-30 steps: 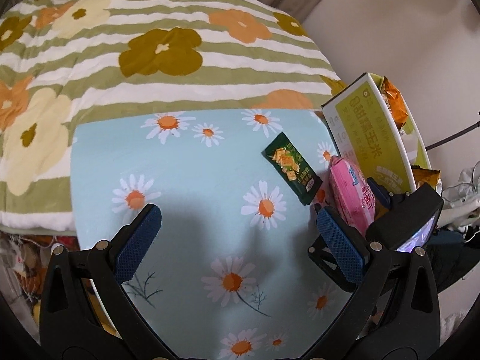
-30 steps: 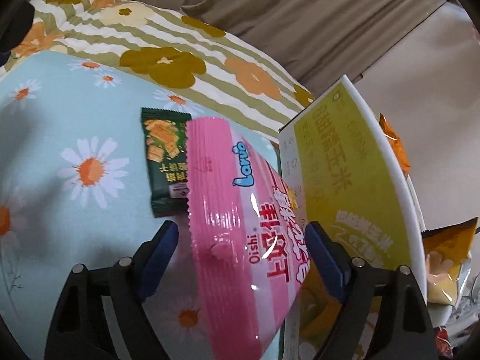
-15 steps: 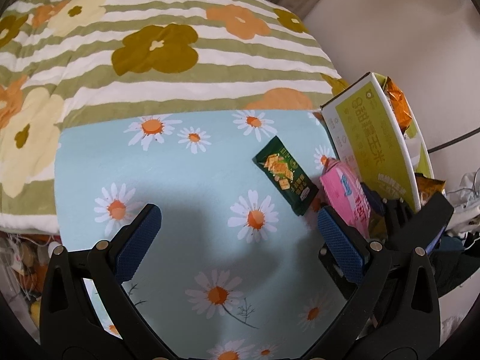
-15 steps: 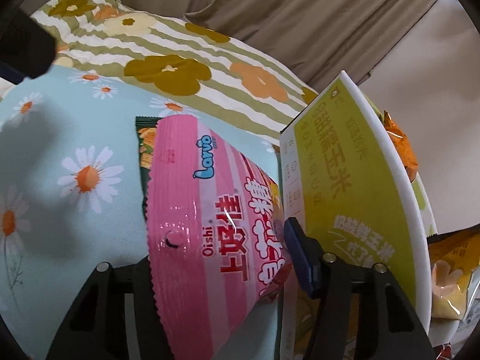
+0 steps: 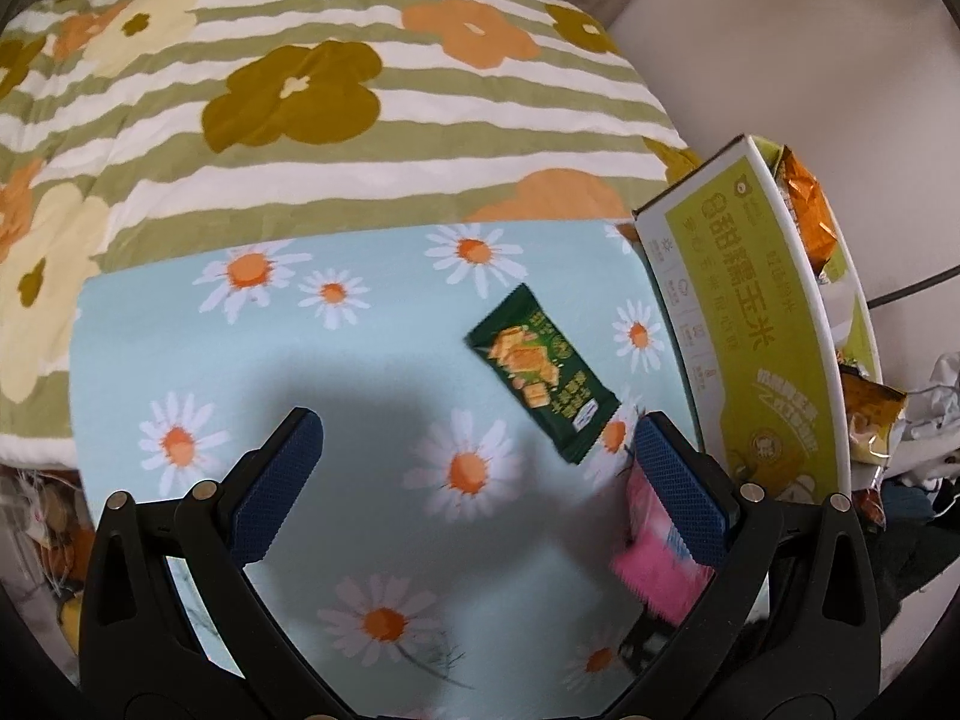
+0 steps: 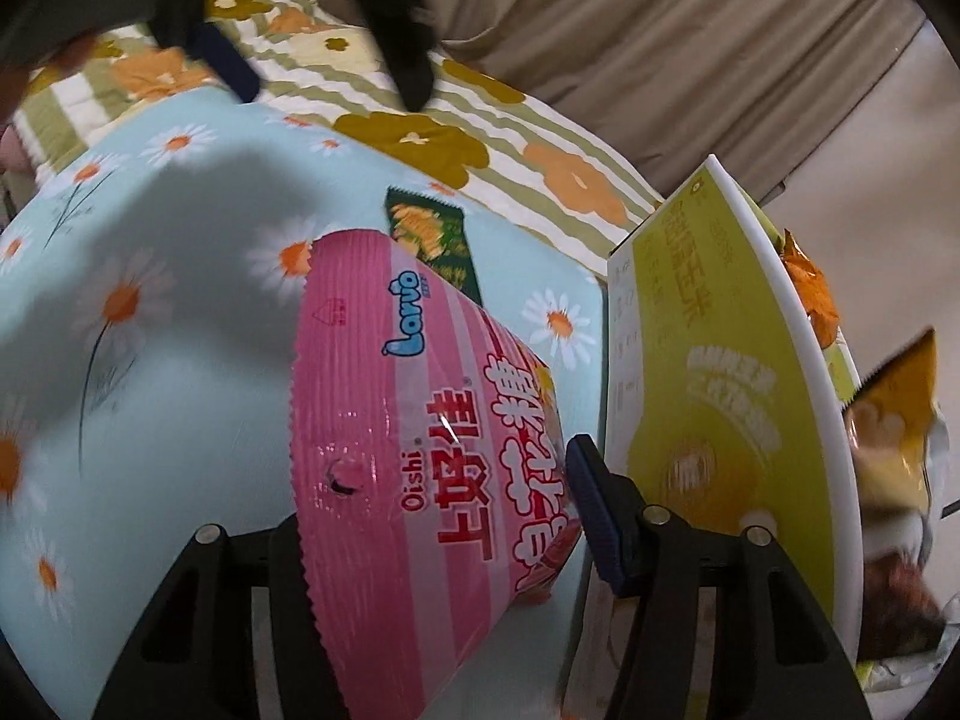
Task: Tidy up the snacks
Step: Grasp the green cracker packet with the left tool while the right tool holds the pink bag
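A pink Oishi snack bag (image 6: 414, 432) is held in my right gripper (image 6: 444, 516), which is shut on it and lifts it over the blue daisy cloth (image 6: 150, 396). Its pink edge also shows in the left wrist view (image 5: 654, 564). A dark green snack packet (image 5: 543, 372) lies flat on the cloth; in the right wrist view it (image 6: 435, 240) is partly behind the pink bag. My left gripper (image 5: 474, 474) is open and empty above the cloth, left of the green packet. A yellow-green box (image 5: 750, 330) holding snacks stands at the right.
Orange and yellow snack bags (image 5: 807, 216) sit inside the box (image 6: 708, 396), also in the right wrist view (image 6: 900, 408). A green-striped flowered blanket (image 5: 288, 90) lies beyond the cloth. A beige curtain (image 6: 690, 48) hangs behind. Clutter lies at the far right (image 5: 936, 384).
My right gripper has closed on the pink bag and pulled it back and up from the cloth. My left gripper has drawn back and shifted; the green packet has not moved.
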`<state>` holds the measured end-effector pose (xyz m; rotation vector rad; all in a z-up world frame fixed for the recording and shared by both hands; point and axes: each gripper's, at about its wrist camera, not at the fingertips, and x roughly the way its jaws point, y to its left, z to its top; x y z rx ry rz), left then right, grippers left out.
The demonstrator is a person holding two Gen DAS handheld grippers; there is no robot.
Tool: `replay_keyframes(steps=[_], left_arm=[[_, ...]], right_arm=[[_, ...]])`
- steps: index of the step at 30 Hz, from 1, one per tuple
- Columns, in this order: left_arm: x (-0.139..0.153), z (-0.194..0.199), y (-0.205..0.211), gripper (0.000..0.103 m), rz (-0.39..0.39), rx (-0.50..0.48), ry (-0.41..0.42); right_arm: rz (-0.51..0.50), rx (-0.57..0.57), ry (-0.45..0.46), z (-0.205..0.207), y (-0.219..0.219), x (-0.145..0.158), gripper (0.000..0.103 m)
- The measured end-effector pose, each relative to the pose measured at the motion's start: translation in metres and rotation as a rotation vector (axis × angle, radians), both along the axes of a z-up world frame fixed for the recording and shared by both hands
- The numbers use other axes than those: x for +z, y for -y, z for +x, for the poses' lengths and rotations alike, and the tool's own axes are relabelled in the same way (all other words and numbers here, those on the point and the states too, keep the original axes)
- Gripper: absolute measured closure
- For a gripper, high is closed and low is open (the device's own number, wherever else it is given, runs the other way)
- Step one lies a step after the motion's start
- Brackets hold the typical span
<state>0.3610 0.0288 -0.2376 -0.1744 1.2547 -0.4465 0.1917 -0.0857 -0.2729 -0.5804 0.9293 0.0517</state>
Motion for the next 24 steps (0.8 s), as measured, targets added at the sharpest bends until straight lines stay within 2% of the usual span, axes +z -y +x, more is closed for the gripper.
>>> replay_keyframes(steps=[7, 12, 18, 24], left_arm=[[-0.010, 0.011, 0.051, 0.000, 0.086, -0.028, 0.023], [-0.031, 0.021, 0.084, 0.000, 0.219, -0.033, 0.041], [-0.055, 0.025, 0.093, 0.000, 0.360, -0.016, 0.034], [-0.058, 0.012, 0.080, 0.000, 0.375, 0.003, 0.015]], right_arm=[[-0.003, 0.025, -0.002, -0.031, 0.012, 0.003, 0.050], [0.003, 0.032, -0.001, -0.041, 0.019, 0.005, 0.050], [0.027, 0.036, 0.003, -0.044, 0.025, 0.004, 0.050], [0.052, 0.051, 0.013, -0.055, 0.024, 0.007, 0.050]])
